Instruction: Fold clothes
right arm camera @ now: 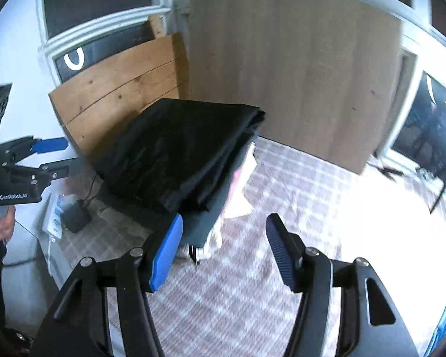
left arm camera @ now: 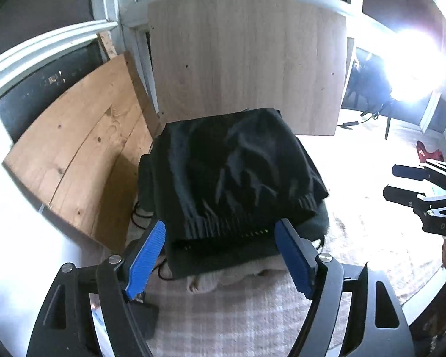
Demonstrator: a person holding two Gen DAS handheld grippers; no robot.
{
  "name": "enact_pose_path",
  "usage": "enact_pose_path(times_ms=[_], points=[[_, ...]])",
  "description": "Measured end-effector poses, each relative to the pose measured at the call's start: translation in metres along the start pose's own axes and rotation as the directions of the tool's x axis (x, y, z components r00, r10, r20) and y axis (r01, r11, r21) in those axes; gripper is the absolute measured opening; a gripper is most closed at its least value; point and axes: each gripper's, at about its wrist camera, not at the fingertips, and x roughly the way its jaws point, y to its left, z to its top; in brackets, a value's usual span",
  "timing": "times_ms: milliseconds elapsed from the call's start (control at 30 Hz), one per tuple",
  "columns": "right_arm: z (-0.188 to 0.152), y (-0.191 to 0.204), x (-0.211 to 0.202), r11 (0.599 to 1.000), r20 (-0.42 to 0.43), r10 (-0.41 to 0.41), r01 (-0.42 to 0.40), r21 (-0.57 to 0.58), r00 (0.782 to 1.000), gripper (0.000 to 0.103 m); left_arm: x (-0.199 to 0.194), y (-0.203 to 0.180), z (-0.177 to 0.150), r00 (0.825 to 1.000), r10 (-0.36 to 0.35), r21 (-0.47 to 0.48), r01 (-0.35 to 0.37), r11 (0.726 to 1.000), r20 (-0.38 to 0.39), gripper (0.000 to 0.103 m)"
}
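black folded garment (left arm camera: 232,172) | soft, limp, light; grasp ribbed hem at 6 o'clock | left gripper (left arm camera: 220,255) apart, empty | right gripper (right arm camera: 223,255) apart, empty

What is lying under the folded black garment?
Under the black garment lie a dark grey folded piece and a pale cloth, only their edges showing. The rest of the pile is covered.
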Motion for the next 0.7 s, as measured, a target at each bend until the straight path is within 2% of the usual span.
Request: enact_pose_path(times_ms=[133, 300, 533, 700], points=[[-0.014, -0.001, -0.01, 0.999, 0.015, -0.029, 0.028, 0.043, 0.999, 0.058, -0.012, -0.005, -0.01, 1.0, 0.004, -0.013, -0.004, 1.0, 0.007, 0.075], [-0.03, 0.005, -0.026, 0.996, 0.023, -0.082, 0.081, 0.021, 0.996, 0.058, -0.027, -0.006, -0.023, 1.0, -0.006, -0.052, 0.007, 0.999, 0.011, 0.075], [-0.042, 0.016, -0.041, 0.995, 0.047, -0.103, 0.103, 0.005, 0.994, 0.058, -0.041, -0.014, -0.041, 1.0, -0.018, -0.068, 0.018, 0.998, 0.005, 0.075], [-0.049, 0.015, -0.053, 0.994, 0.067, -0.105, 0.104, 0.028, 0.992, 0.058, -0.053, -0.029, -0.05, 1.0, -0.028, -0.037, 0.028, 0.999, 0.007, 0.075]])
